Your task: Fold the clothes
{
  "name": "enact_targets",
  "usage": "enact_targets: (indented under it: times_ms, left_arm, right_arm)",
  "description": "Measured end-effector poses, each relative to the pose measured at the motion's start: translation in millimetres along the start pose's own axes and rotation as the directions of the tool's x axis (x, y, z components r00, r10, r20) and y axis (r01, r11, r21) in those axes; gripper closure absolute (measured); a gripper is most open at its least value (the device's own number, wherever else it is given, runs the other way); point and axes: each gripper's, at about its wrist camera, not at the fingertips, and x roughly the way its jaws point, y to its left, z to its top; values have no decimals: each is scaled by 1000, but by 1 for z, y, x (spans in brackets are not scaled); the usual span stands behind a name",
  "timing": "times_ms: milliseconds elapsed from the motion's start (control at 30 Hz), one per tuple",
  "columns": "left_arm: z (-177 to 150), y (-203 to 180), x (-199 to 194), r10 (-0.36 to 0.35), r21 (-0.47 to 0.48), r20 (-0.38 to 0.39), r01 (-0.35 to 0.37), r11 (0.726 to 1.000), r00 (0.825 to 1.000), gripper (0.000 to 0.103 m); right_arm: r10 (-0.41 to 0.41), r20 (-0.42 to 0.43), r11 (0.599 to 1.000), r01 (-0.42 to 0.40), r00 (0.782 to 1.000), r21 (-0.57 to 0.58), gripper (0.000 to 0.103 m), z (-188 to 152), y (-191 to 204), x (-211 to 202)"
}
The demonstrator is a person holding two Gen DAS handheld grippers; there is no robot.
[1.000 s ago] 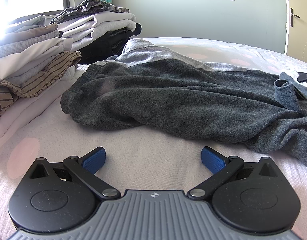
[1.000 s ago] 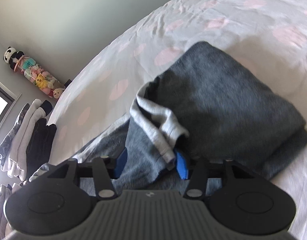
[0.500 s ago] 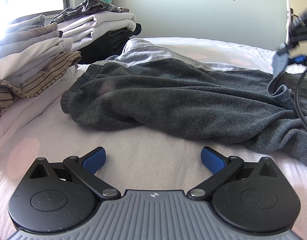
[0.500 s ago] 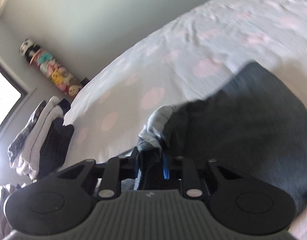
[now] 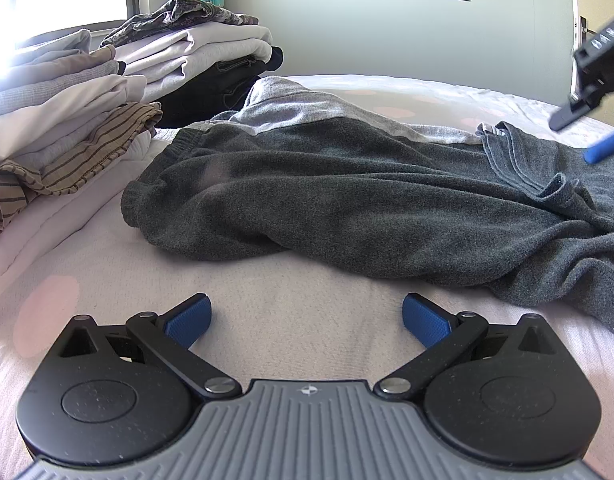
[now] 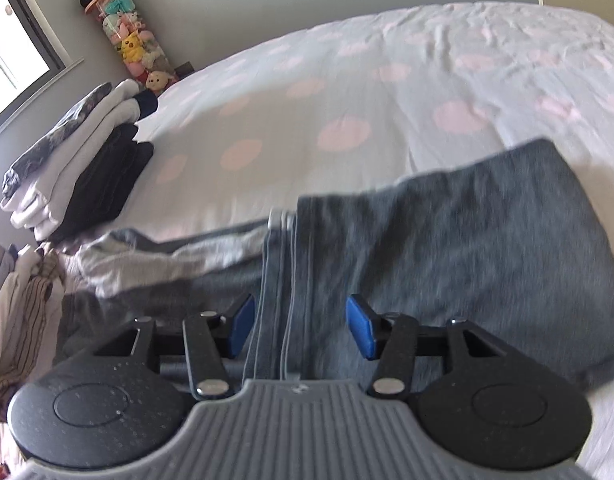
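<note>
Left wrist view: the left gripper (image 5: 306,320), black-armed w/ ribbed blue pads, is seen low over the bare bed sheet (image 5: 267,312), a pale, finely knitted cover printed w/ faint pink dots. Its jaws are spread wide apart, nothing between them, unchanged from half a sec. ago. The dark charcoal fleece sweatpants (image 5: 347,200), soft and nubbly w/ a lighter grey lining turned out along the far edge, are spread across mid-bed just ahead of the pads, not touching them. A ribbed cuff (image 5: 503,152), lifted at right 0.5 s ago, is now laid flat on the garment in stacked folds. The right gripper (image 5: 587,120) is glimpsed at the upper right edge, raised clear of the cloth, one blue pad showing. At left, stacks of folded clothes (image 5: 67,120) are piled: white and grey knits, a brown striped piece, black items behind.

Right wrist view (motion-blurred): the right gripper (image 6: 299,328) was clamped on the cuff 0.5 s ago; now its blue pads are parted, w/ the ribbed cuff (image 6: 279,280) lying loose in the gap, touched by neither pad as far as can be told. The charcoal sweatpants (image 6: 467,260) are seen folded to a blunt rectangular corner at right. A column of plush toys (image 6: 123,36) topped by a panda is stood in the far corner by the window (image 6: 15,48).
</note>
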Motion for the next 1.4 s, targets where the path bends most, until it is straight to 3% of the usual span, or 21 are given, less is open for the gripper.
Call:
enact_targets:
  times_ms: [367,533,700,1133,1300,1400]
  left_arm:
    - [1,0,0,0,0,-3,0,1000,1000,0]
    - [1,0,0,0,1,-4,0,1000,1000,0]
    - [1,1,0,-1,0,-4,1,1000,1000,0]
    - [2,10,-1,-46,-33,-3,45,998,999,0]
    - [6,17,-10,-84,-40,-19,83,996,996,0]
    - [14,29,-21,-123,-100,-18,121,988,992,0]
  right_arm:
    - [32,-52,998,-34,998,-45,45,-58,1,-30]
    - [35,-18,993,-36,999,-108,38,-72,7,-43]
    - [-7,1,980,7,1000,-197,37,-75,12,-44]
    - [9,-32,983,-15,999,-184,35,-81,14,-25]
    - [-2,0,980,2,1000,-199,35,-74,19,-28]
    - [-12,22,979,16,1000,-205,35,-66,23,-28]
